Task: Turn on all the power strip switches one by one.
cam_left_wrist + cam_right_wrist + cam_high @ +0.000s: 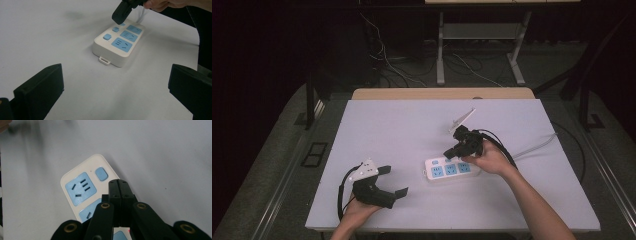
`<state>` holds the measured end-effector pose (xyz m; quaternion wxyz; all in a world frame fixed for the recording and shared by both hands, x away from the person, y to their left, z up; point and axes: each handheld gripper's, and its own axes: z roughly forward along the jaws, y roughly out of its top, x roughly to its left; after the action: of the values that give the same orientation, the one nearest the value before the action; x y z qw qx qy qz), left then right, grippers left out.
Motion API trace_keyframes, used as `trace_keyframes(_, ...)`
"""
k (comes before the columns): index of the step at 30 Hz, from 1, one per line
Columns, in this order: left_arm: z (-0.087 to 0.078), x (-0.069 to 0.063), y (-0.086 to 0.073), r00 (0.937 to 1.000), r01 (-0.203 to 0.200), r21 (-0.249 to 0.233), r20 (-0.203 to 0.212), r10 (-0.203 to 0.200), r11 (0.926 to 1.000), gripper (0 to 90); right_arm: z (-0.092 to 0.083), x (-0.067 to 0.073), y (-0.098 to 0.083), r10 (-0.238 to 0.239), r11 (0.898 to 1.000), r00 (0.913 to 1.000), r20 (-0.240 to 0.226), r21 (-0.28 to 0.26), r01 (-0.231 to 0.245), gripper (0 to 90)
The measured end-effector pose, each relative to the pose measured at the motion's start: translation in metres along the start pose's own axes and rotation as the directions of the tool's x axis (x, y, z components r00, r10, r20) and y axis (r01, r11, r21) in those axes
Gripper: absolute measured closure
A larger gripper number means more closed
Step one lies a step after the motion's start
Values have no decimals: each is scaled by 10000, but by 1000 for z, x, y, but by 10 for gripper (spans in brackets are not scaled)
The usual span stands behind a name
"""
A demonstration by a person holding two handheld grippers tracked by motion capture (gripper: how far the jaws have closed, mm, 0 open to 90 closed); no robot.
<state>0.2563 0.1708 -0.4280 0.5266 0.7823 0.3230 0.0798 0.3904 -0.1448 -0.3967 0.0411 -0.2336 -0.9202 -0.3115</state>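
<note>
Step in hand: the right hand-held gripper (451,150), jaws pressed together with nothing between them, points its joined tip down at the row of small blue buttons on the power strip (451,169); I judge this a switch press in progress.
Where the strip is: flat on the white worktop (387,125), right of centre, its cord (534,146) running off toward the right edge.
Tip and target: in the right gripper view the closed tip (118,185) sits just beside the end button (101,174); whether it touches a button beneath it I cannot tell.
Next move: likely a short, straight push down on one button, kept light so the strip does not slide or tip.
Left hand-held gripper (395,181): jaws wide apart and empty, near the front left of the worktop, well apart from the strip.
Strip, material and shape: smooth cream plastic, a rounded rectangle with a small hanging tab (104,60) at one end.
Sockets: three pale blue square faces (121,45) with dark slots.
Buttons: rounded blue squares, slightly raised.
Worktop surface: matte, plain white.
Jaws: black, blocky, hard-edged.
</note>
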Motion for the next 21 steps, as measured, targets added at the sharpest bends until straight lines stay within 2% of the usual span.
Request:
trace_keyframes(11, 0, 0, 0, 10000, -6, 9, -4, 6, 10000, 0, 7, -2, -5, 96, 9998, 10000, -7, 159, -96, 900)
trace_keyframes(21, 0, 0, 0, 10000, -37, 29, 4, 37, 10000, 0, 8, -4, -6, 102, 9999, 9999, -76, 76, -101, 900)
